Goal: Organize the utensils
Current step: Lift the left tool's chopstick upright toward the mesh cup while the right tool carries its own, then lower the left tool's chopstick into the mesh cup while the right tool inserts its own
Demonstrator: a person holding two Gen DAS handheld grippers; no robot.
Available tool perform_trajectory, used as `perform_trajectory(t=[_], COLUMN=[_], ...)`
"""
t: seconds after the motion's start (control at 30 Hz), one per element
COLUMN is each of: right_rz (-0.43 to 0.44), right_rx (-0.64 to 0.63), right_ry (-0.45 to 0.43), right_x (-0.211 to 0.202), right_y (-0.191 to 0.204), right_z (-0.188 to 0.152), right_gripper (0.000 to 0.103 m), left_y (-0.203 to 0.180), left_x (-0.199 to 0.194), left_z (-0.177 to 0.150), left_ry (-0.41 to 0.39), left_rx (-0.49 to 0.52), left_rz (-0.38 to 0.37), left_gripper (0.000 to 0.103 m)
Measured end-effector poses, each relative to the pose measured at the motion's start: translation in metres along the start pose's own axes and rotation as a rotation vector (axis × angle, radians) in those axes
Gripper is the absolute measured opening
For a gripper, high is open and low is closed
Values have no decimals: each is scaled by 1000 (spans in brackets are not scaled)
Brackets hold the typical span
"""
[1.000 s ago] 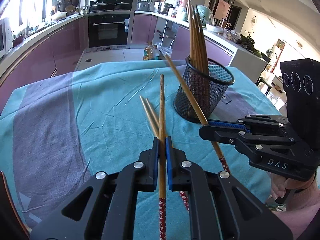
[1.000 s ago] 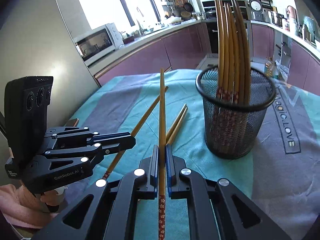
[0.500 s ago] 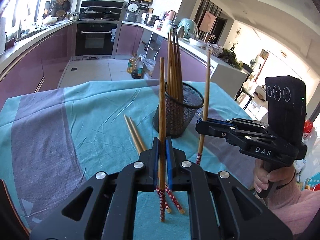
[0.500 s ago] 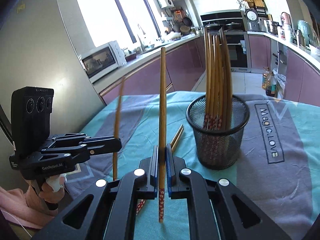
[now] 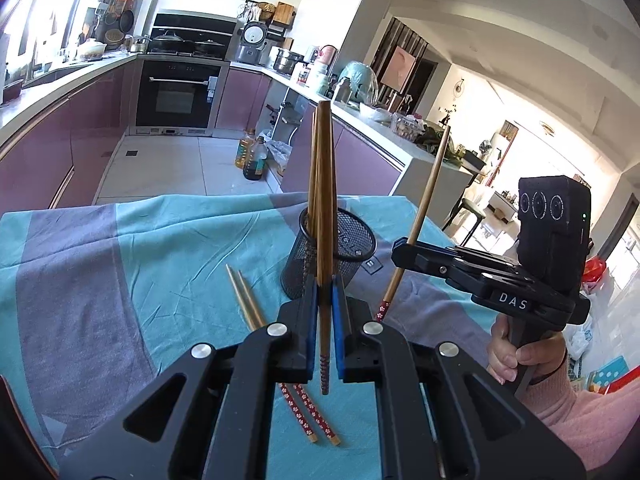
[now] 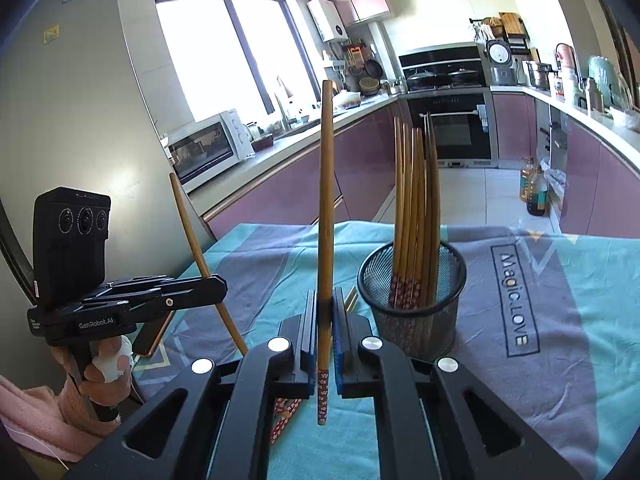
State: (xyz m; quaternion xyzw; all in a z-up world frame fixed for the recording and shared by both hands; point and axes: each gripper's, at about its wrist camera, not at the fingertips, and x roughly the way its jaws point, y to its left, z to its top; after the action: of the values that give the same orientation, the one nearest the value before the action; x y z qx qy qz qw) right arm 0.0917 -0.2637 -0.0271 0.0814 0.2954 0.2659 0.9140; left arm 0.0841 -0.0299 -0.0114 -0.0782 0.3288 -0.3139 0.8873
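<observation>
My left gripper [image 5: 325, 312] is shut on a wooden chopstick [image 5: 325, 208] and holds it upright above the table, red patterned end down. My right gripper [image 6: 326, 320] is shut on another chopstick [image 6: 325, 200], also upright. Each gripper shows in the other's view: the right [image 5: 404, 250] with its chopstick [image 5: 424, 204], the left [image 6: 218, 286] with its chopstick [image 6: 196, 248]. A black mesh cup [image 6: 412, 300] holds several chopsticks upright; it also shows in the left wrist view [image 5: 352, 240]. Two chopsticks [image 5: 248, 304] lie side by side on the cloth, left of the cup.
The table wears a teal and grey cloth [image 6: 560, 320]. A phone-like slab [image 6: 148, 336] lies near its left edge. Kitchen counters, an oven [image 5: 176, 96] and oil bottles [image 5: 252, 156] on the floor stand beyond the table.
Both grippers have risen and tilted up, lifting their chopsticks from near-flat over the cloth to upright. The cup and the two lying chopsticks have not moved.
</observation>
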Motion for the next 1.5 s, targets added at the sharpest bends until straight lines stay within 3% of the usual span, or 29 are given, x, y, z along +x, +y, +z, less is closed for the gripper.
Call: perform_trajectory(t=[0.9, 1.3, 1.5], right_rz=[-65, -102, -124], right_rx=[-57, -78, -74], right_ry=[-118, -146, -139], right_x=[-23, -19, -7], right_y=[-13, -16, -22], right_z=[49, 64, 71], right_gripper=[6, 6, 6], left_y=[-32, -49, -53], left_x=[3, 8, 19], left_z=[84, 94, 87], left_ry=[-144, -170, -139], left_rx=[73, 117, 160], left_rz=[-27, -7, 21], left_gripper=[7, 7, 7])
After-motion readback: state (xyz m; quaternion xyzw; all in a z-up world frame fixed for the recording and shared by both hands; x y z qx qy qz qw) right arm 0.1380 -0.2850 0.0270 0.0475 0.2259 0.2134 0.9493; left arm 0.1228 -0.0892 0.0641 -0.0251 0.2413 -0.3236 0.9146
